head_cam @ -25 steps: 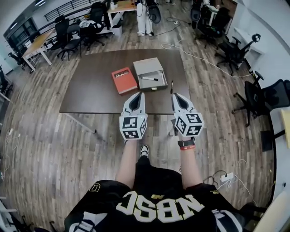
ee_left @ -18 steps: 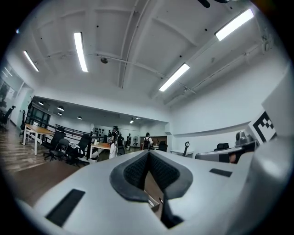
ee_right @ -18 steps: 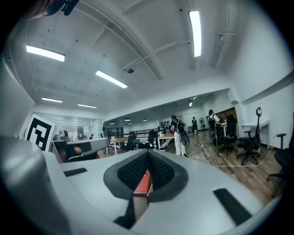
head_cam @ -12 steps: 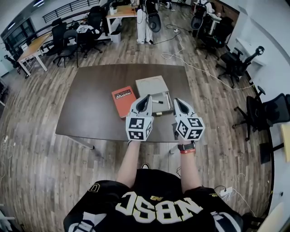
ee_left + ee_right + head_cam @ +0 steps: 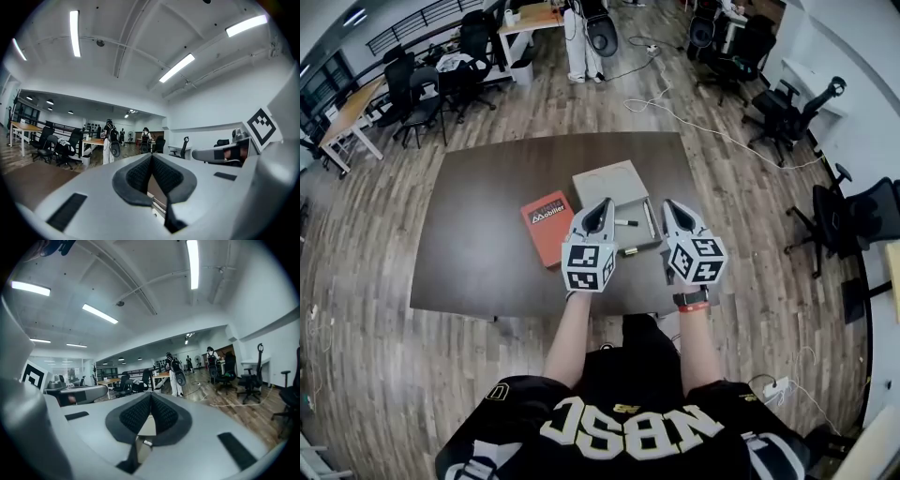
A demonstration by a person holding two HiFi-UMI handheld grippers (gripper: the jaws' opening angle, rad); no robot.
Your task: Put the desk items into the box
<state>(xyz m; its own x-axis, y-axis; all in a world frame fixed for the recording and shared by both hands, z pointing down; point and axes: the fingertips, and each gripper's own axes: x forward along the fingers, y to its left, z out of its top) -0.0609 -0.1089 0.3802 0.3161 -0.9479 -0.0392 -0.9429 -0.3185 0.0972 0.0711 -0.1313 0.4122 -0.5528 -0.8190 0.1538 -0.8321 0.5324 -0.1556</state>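
Note:
A dark brown table [image 5: 487, 244] carries a red book [image 5: 546, 226] and an open grey box [image 5: 614, 187]. A white and black pen [image 5: 626, 222] lies in the box's tray. A small dark item [image 5: 630, 250] rests at the box's front edge. My left gripper [image 5: 605, 203] hovers over the tray's left side, its jaws shut on nothing [image 5: 151, 155]. My right gripper [image 5: 667, 204] hangs just right of the box, also shut and empty [image 5: 150, 394]. Both point level across the table, side by side.
Black office chairs [image 5: 853, 216] stand right of the table, and a white cable [image 5: 722, 131] runs over the wooden floor behind it. More desks [image 5: 356, 112] and chairs fill the far left. People [image 5: 577, 37] stand at the back.
Both grippers have come forward from short of the table's near edge to above it, beside the box. The table now sits closer in the head view.

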